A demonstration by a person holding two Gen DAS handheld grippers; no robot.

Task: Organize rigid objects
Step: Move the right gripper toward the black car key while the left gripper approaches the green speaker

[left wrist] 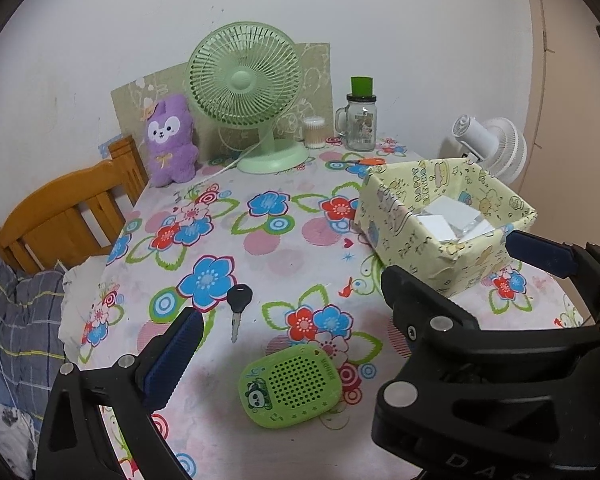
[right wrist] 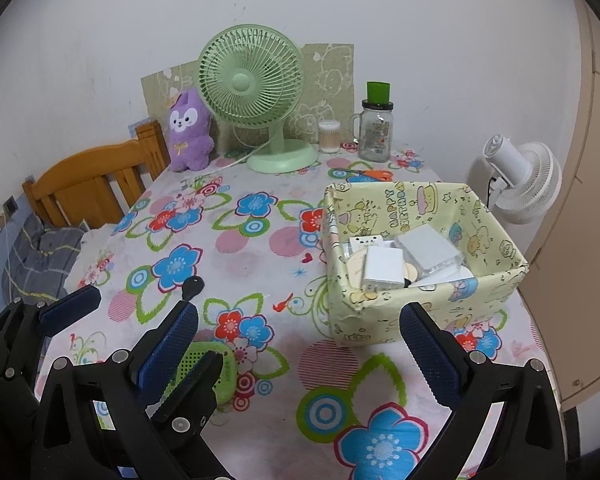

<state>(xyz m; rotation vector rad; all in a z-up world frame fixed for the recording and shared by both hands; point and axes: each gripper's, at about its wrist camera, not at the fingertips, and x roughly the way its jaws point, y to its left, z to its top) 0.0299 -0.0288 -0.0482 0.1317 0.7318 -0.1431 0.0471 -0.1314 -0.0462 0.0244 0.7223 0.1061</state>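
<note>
The yellow paper-wrapped box (right wrist: 420,280) is serving as the landmark, sitting on the flowered tablecloth (left wrist: 260,240); its inner wall is showing "HAPPY BIRTHDAY" beside a cake drawing, and white flat boxes (right wrist: 384,266) are lying inside it, their small print too fine to read. The left gripper (left wrist: 288,308) is hovering left of the box with its jaws spread wide and nothing between them. Below it, to the left of the box and nearer the cameras, a green speaker (left wrist: 290,386) with a panda picture is lying flat; the word on its edge is too small to read. A black-headed key (left wrist: 238,306) is lying further left of the box, apart from the speaker. The right gripper (right wrist: 300,320) is hanging just in front of the box, jaws likewise spread and gripping nothing.
</note>
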